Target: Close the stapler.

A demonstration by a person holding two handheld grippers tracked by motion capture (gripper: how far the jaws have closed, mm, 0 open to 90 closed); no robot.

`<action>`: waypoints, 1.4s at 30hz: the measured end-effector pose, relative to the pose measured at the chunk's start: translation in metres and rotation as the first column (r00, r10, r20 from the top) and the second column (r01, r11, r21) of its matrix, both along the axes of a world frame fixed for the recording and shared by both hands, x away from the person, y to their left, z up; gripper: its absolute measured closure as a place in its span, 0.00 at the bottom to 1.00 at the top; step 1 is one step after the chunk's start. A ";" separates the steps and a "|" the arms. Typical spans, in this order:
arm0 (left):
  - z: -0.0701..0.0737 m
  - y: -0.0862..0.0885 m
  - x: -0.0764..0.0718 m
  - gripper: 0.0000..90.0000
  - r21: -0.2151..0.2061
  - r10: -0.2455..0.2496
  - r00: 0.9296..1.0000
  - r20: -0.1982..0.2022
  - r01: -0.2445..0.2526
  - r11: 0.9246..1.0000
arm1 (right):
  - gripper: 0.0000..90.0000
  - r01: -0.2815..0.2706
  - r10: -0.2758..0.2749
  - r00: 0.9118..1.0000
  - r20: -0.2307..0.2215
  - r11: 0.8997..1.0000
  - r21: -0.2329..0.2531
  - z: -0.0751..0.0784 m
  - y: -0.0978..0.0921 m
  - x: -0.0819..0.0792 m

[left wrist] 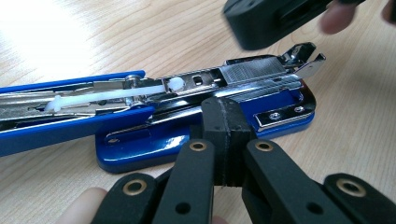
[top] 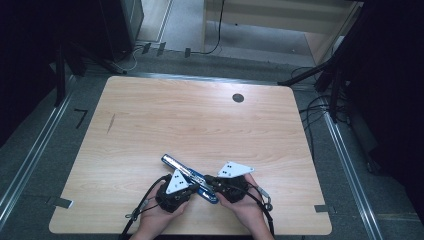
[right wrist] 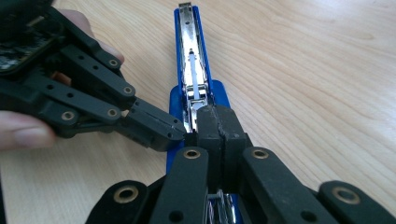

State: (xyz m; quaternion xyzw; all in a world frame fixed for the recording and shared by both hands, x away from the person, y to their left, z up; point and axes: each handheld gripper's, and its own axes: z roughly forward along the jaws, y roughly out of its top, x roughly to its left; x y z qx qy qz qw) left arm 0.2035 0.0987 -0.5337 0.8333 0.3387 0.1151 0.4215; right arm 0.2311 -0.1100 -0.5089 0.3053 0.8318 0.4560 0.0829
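Both claws (top: 204, 186) pressed together at open blue stapler (top: 176, 165), near table edge (top: 190, 233).

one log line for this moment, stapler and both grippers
stapler: blue, opened flat on table | left gripper: jaws shut, at stapler base | right gripper: jaws shut over magazine

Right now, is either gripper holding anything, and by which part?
Both grippers, left and right, have their jaws shut against the opened blue stapler near its base end; whether either pinches a part cannot be told.
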 end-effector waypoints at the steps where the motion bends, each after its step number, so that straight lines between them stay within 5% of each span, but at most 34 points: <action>1: 0.000 0.000 0.000 1.00 0.000 0.000 1.000 0.000 0.000 1.000 | 1.00 -0.002 0.002 1.000 -0.001 1.000 0.001 -0.002 0.003 0.001; 10: 0.000 0.000 0.000 1.00 -0.002 0.000 1.000 -0.002 0.000 1.000 | 1.00 0.003 -0.003 1.000 0.000 1.000 -0.027 -0.007 0.013 0.003; 42: 0.000 0.002 0.001 1.00 -0.012 -0.002 1.000 -0.012 0.002 1.000 | 1.00 -0.037 0.037 0.999 -0.011 0.997 -0.066 -0.005 0.000 -0.005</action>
